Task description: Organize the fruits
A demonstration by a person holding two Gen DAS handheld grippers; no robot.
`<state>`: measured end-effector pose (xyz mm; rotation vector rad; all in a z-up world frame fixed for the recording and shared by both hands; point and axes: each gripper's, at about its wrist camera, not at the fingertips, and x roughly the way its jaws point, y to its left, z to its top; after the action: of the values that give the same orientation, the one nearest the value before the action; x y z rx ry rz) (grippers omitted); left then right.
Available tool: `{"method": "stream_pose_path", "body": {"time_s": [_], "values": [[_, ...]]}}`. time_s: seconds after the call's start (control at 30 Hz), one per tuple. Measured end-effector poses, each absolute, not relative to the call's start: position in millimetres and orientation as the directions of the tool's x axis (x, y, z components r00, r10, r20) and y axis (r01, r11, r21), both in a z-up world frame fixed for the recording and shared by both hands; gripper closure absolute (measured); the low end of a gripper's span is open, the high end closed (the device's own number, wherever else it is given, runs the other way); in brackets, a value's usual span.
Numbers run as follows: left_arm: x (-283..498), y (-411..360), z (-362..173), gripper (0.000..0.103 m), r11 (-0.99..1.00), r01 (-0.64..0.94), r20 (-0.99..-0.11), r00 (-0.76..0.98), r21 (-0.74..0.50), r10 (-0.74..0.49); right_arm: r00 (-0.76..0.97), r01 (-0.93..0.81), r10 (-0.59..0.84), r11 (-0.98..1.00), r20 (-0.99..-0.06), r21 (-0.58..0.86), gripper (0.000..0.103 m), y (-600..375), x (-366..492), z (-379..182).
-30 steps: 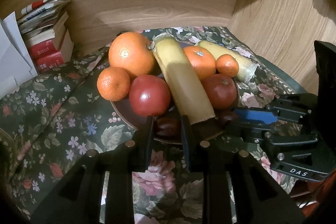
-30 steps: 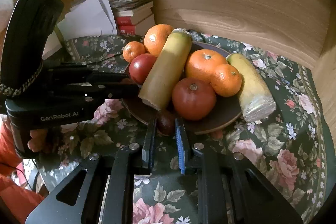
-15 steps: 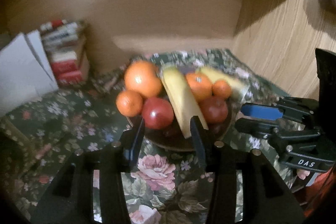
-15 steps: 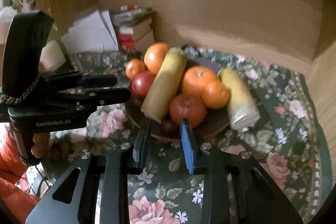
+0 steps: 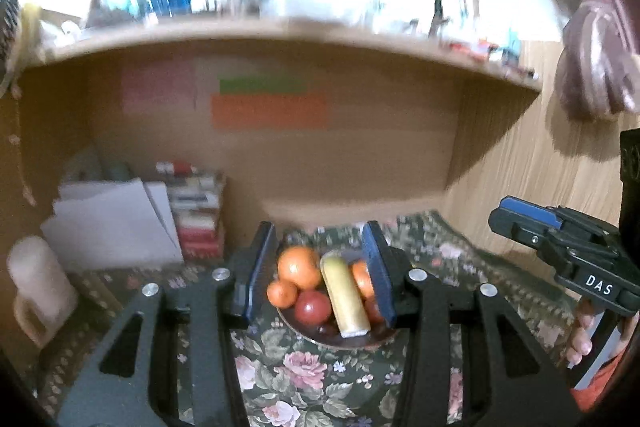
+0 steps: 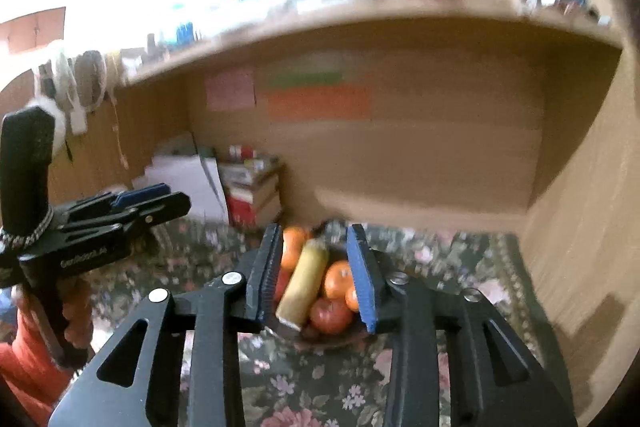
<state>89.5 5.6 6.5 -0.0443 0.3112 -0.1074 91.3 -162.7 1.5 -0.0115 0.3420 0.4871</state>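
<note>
Both claws hang released above the near edge of the dark plate (image 5: 376, 341), nothing between their fingers. The left claw (image 5: 320, 273) has just spread its jaws; the right claw (image 6: 316, 275) has too. On the plate, on the floral-clothed bench (image 5: 320, 379), a long yellow fruit (image 5: 346, 297) lies among oranges (image 5: 298, 267) and a red fruit (image 5: 312, 307). Books (image 5: 196, 215) stand well left of the plate.

Both wrist cams face fwd, share fruit plate (image 5: 320, 341).
</note>
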Motion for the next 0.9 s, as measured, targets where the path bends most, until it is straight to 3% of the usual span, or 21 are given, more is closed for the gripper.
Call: {"method": "stream_pose_path", "body": {"time_s": [0.1,0.3,0.43,0.6,0.77,0.9], "values": [[70.5,0.8,18.9,0.052,0.996,0.083,-0.251,0.964,-0.045,-0.092,0.856,-0.441,0.438,0.896,-0.275,0.054,0.069,-163.3,78.8,11.8],[39.0,-10.8,31.2,0.037,0.998,0.06,-0.177,0.982,-0.013,-0.061,0.89,-0.408,0.403,0.913,-0.216,0.024,0.05,-157.7,59.4,18.6],[28.5,-10.4,32.2,0.029,0.998,0.055,-0.158,0.986,-0.014,-0.057,0.904,-0.388,0.384,0.921,-0.188,0.014,0.034,-158.6,47.6,22.8],[16.2,-12.2,32.2,0.012,0.999,0.036,-0.132,0.991,-0.009,-0.037,0.918,-0.367,0.364,0.93,-0.156,0.008,0.019,-161.2,35.3,26.5],[7.8,-13.3,31.3,0.003,1.0,0.024,-0.112,0.993,-0.002,-0.024,0.93,-0.345,0.343,0.938,-0.134,0.004,0.003,-162.8,25.5,25.8],[3.9,-13.3,30.7,0.0,1.0,0.023,-0.103,0.994,0.001,-0.022,0.935,-0.335,0.333,0.942,-0.121,0.006,0.0,-162.9,22.2,26.2]]}}
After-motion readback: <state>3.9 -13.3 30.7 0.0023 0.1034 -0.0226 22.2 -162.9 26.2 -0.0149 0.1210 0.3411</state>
